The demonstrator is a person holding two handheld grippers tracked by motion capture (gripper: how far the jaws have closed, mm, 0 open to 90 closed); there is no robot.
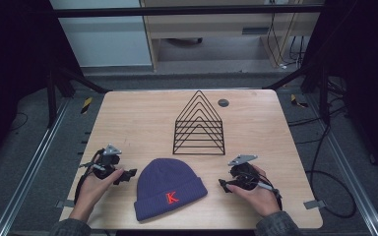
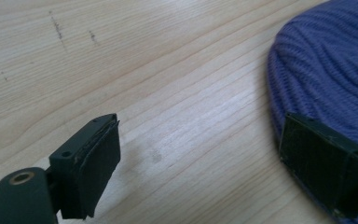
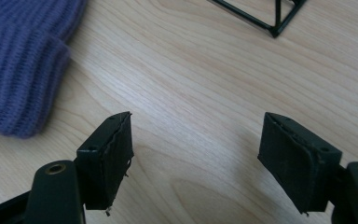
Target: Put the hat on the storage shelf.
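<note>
We found the purple knit beanie lying flat on the near middle of the table, cuff toward the person, a red letter K on the cuff. It looked untouched, so we judged the work barely begun: no grasp made, everything left to do. The left gripper sat just beside the beanie's left edge, jaws apart with bare wood between them; in the left gripper view one jaw overlapped the knit edge, though we could not tell whether it touched. The right gripper lay near the cuff's right side, jaws wide and empty. Behind the beanie stood a black wire rack, apart from it. The rack's purpose remained unclear to us.
</note>
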